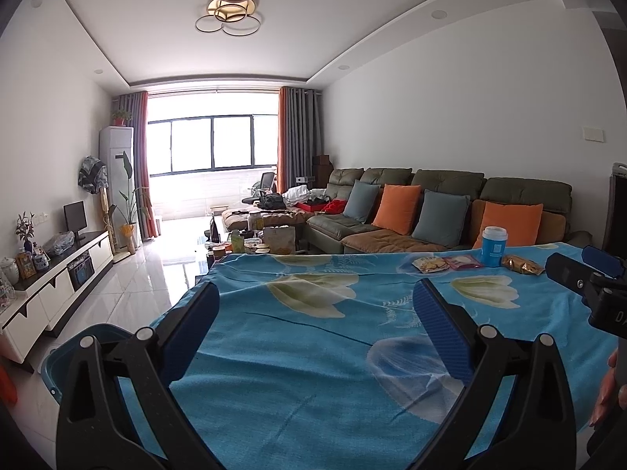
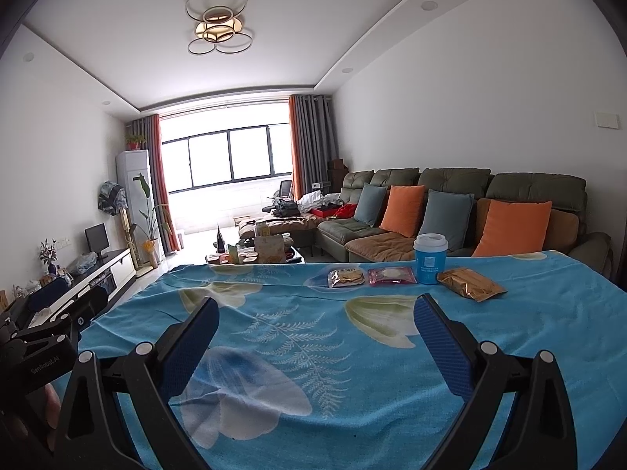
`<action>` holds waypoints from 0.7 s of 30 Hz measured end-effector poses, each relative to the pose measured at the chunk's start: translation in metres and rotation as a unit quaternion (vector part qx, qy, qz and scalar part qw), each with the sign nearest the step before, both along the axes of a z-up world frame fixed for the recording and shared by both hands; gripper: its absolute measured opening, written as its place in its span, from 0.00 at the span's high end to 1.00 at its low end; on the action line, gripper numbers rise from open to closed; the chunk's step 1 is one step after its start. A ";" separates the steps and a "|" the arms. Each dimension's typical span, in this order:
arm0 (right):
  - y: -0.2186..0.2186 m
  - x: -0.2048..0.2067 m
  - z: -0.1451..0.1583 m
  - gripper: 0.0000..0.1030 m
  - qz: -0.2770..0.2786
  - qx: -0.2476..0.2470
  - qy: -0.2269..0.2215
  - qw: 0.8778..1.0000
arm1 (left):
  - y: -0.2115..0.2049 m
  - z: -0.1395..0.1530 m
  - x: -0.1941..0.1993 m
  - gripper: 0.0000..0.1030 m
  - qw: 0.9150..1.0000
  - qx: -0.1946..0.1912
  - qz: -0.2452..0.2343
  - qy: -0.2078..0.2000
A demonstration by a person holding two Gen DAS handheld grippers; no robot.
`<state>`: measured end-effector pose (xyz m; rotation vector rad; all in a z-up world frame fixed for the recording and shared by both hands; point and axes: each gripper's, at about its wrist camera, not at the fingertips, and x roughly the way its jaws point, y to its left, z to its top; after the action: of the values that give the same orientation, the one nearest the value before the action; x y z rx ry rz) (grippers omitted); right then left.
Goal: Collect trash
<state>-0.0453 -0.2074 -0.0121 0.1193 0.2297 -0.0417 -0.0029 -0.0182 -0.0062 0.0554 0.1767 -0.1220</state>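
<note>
1. Four bits of trash sat in a row at the far edge of our blue floral cloth (image 2: 313, 352), upper right of the right wrist view: a yellowish snack packet (image 2: 346, 277), a pink packet (image 2: 392, 275), a blue cup (image 2: 430, 258) and a gold wrapper (image 2: 470, 284)
2. We held our right gripper (image 2: 315, 333) spread wide, nothing between its fingers, low in frame and well short of the row
3. Our left gripper (image 1: 315, 315) gaped likewise, empty, with a blue bin (image 1: 84, 342) at lower left
</note>
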 end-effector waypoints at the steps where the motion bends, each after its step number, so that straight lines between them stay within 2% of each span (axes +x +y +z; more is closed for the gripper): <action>1: 0.000 0.000 0.000 0.07 0.000 0.000 0.000 1.000 | 0.000 0.000 0.000 0.05 1.000 0.000 0.000 0.000; 21: 0.002 0.000 0.003 0.07 -0.005 -0.001 -0.010 1.000 | 0.000 0.002 -0.002 0.05 1.000 0.000 0.007 -0.009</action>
<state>-0.0457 -0.2051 -0.0092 0.1181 0.2084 -0.0504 -0.0048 -0.0177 -0.0038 0.0547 0.1600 -0.1072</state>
